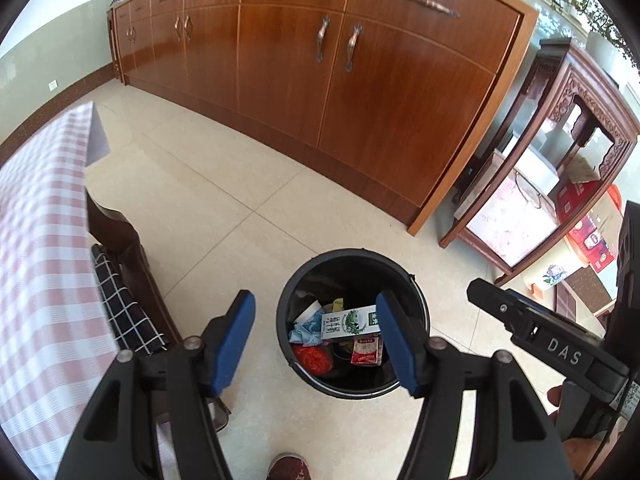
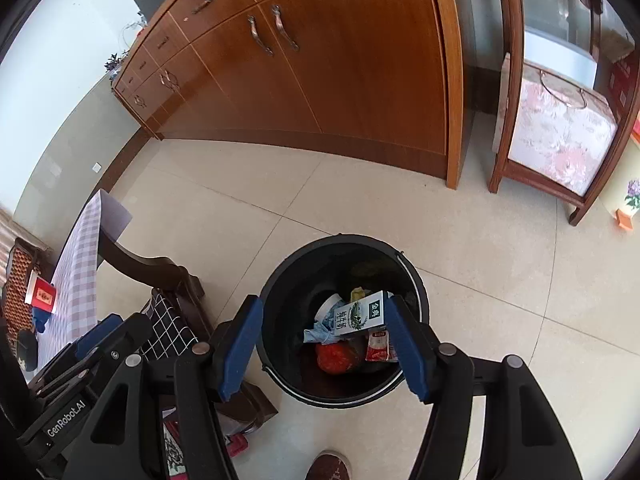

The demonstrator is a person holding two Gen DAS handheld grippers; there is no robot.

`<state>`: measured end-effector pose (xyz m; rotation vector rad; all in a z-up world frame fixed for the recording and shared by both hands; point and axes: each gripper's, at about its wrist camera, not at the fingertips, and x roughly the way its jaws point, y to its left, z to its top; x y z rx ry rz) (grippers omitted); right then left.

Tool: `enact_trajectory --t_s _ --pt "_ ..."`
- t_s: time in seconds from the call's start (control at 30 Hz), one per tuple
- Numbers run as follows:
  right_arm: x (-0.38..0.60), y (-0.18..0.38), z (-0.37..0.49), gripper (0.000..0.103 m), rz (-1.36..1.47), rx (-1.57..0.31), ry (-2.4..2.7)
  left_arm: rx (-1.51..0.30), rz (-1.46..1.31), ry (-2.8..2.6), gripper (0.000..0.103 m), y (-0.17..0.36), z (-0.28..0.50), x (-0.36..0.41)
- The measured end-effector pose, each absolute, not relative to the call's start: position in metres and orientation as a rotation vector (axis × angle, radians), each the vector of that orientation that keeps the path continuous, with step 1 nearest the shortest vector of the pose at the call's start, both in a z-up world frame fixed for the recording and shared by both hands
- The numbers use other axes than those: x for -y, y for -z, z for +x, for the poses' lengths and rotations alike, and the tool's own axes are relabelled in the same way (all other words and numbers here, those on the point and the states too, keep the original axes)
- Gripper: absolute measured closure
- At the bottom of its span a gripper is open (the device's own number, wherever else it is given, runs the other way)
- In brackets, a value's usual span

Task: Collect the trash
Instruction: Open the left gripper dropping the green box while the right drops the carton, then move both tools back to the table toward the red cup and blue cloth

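Observation:
A black round trash bin [image 1: 416,300] [image 2: 288,280] stands on the tiled floor. Inside lie a green-and-white milk carton [image 1: 348,322] [image 2: 360,314], a red-and-white packet [image 1: 366,352] [image 2: 378,346], crumpled blue paper [image 1: 306,330] [image 2: 318,332], a red wrapper [image 1: 314,360] [image 2: 334,358] and a white cup [image 2: 330,304]. My left gripper [image 1: 316,340] is open and empty above the bin. My right gripper [image 2: 324,344] is open and empty above the bin too. The right gripper's body [image 1: 548,340] shows at the right of the left wrist view. The left gripper's body [image 2: 84,360] shows at the lower left of the right wrist view.
A table with a pink checked cloth [image 1: 44,272] [image 2: 80,268] stands at the left, with a dark wooden chair [image 1: 120,248] [image 2: 168,280] beside it. A red box [image 2: 40,294] sits on the table. A long wooden cabinet [image 1: 320,72] and a carved side table [image 1: 560,152] stand behind. A shoe [image 2: 330,466] shows below.

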<state>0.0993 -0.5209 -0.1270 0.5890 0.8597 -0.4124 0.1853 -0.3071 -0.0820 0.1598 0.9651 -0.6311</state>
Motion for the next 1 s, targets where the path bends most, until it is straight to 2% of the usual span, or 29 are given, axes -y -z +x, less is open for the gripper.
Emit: enact_trajectory --t_s 0.43,1.0 --pt "0.42 0.046 0.099 0.037 0.46 -0.743 0.253 -0.855 0.069 0.489 0.036 0.024 0.174 0.204" --pt "0.255 0.019 0.183 0.037 0.309 -0.724 -0.069 -0.785 -0.045 0.128 0.036 0.017 0.214 0.025"
